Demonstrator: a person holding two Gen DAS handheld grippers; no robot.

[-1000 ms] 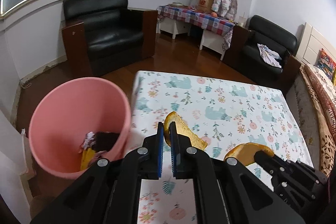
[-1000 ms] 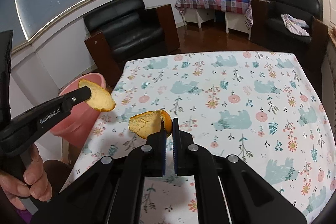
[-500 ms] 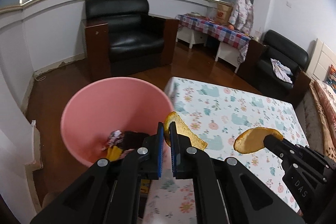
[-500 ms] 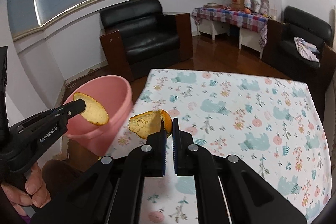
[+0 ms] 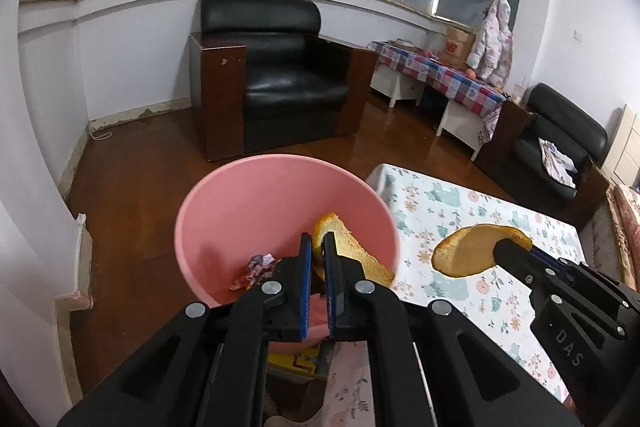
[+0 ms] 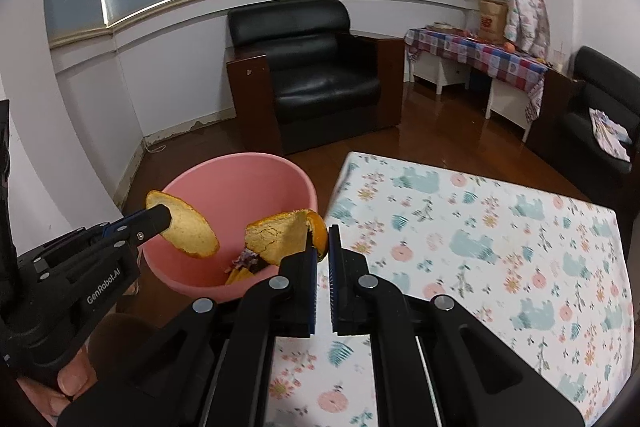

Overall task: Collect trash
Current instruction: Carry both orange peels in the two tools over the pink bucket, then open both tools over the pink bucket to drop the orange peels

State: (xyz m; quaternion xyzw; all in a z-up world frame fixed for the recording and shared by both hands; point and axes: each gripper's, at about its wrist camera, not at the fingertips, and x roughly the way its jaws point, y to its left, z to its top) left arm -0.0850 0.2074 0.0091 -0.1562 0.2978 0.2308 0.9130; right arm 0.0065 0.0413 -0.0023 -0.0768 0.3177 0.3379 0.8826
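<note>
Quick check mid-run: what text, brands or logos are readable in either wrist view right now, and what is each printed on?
"GenRobot.AI": white lettering on the side of the left gripper body, seen in the right wrist view.
"DAS": lettering on the right gripper body, seen in the left wrist view.
Brown cardboard box on the checked side table: a red logo shows, but it is too small and blurred to read.
Nothing else legible.

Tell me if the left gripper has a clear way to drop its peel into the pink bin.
Probably yes: the left gripper holds its orange peel over the open pink bin, nothing between.
</note>
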